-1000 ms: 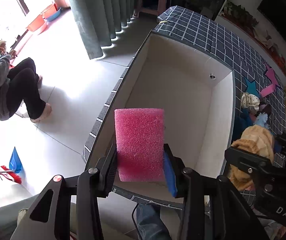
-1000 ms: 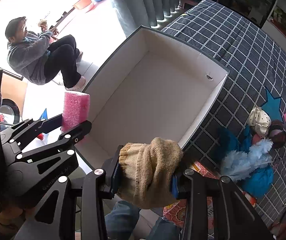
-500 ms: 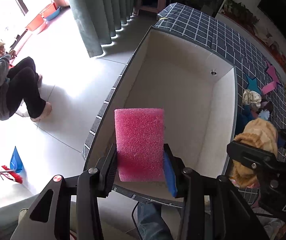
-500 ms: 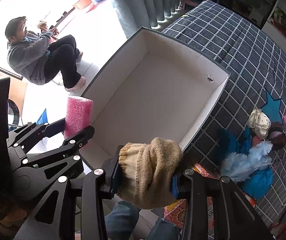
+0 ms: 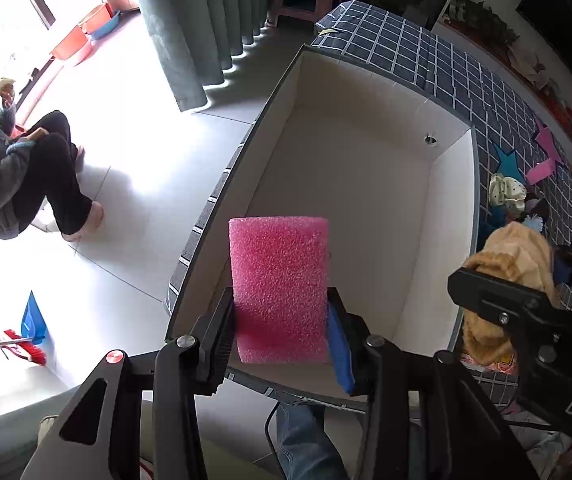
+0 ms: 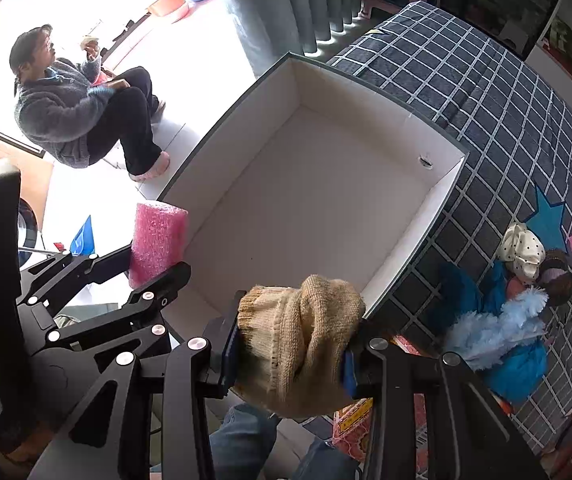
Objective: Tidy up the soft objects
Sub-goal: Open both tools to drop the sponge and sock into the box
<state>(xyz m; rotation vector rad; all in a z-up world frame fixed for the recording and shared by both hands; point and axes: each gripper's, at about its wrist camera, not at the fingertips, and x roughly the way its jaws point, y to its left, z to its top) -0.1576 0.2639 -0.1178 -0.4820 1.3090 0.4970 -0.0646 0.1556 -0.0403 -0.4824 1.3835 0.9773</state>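
No change: L tool (image 5: pixel 280 334) clamps pink foam (image 5: pixel 280 288), R tool (image 6: pixel 290 356) clamps knit glove (image 6: pixel 297 340).

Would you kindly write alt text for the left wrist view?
The left hand-held gripper grips a pink foam block above the near rim of an empty white box; at right, the right hand-held gripper holds a tan knit glove.

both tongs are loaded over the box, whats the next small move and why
Probably lower the left tongs a little and open them, so the pink foam drops into the box. The foam already hangs over the box's near end and the box looks empty. The right tongs, shut on the knit glove, sit over the near rim, so they likely go after.
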